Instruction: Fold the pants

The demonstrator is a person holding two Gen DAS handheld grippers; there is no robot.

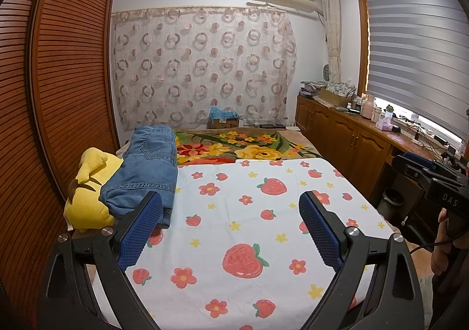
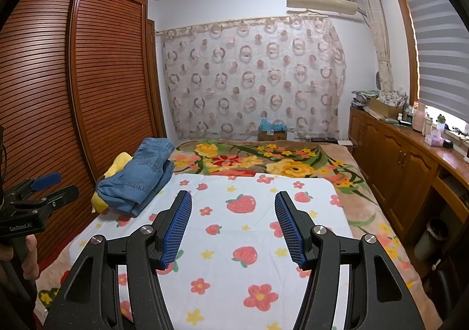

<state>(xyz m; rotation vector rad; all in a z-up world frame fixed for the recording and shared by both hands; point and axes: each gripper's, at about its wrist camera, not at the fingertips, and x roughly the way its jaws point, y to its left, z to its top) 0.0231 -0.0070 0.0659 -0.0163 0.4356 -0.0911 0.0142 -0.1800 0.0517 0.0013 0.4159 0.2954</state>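
A folded pair of blue jeans (image 1: 146, 172) (image 2: 140, 180) lies at the bed's left edge, partly resting on a yellow plush toy (image 1: 88, 201) (image 2: 117, 164). My left gripper (image 1: 230, 196) hovers open over the white strawberry-print sheet (image 1: 240, 230), its left blue pad close to the near end of the jeans, nothing between the fingers. My right gripper (image 2: 232, 195) also stands open and empty over the same sheet (image 2: 234, 245), to the right of the jeans. Each gripper shows at the edge of the other's view: the right gripper (image 1: 425, 174) and the left gripper (image 2: 44, 186).
A slatted wooden wardrobe (image 1: 64, 72) runs along the bed's left side. A floral blanket (image 2: 263, 163) covers the far part of the bed. Wooden cabinets (image 2: 395, 160) with clutter line the right wall, with a waste bin (image 2: 431, 239) on the floor. A cardboard box (image 1: 222, 122) sits beyond the bed.
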